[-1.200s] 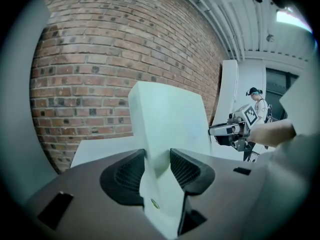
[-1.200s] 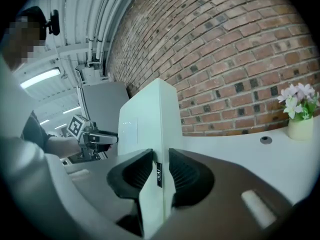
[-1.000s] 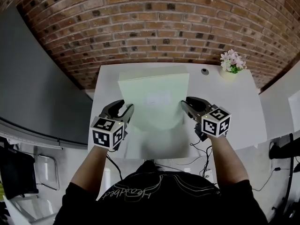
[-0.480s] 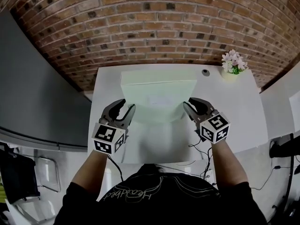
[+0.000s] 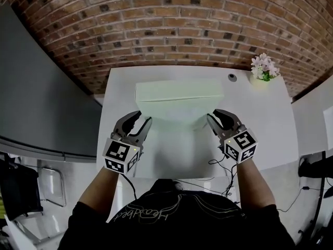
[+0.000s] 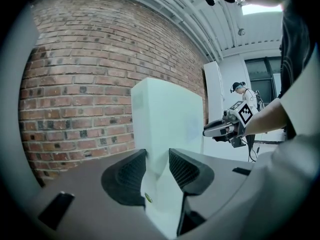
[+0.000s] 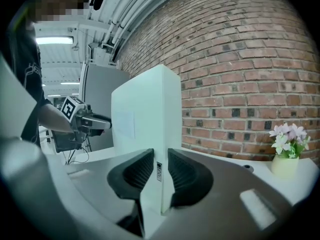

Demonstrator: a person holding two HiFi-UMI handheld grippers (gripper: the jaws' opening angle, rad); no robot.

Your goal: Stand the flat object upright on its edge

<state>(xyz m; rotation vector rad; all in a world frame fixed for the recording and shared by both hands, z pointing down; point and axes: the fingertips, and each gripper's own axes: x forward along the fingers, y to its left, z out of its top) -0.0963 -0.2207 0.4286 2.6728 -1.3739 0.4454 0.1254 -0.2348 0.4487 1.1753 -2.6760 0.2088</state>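
- Box [image 5: 179,91] stands on edge on the desk [image 5: 260,119].
- Left gripper [image 5: 143,117] clamps its left end, right gripper [image 5: 213,115] its right end.
- Sticker [image 7: 159,171] on the right end: print unreadable.

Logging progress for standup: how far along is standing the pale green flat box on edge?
Done: pale green flat box stands nearly upright on the white table. In hand: left tool and right tool clamp its side edges. Left: settle it, release.

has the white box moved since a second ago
Yes. The white box has tipped further upright, toward the brick wall, uncovering more table in front.
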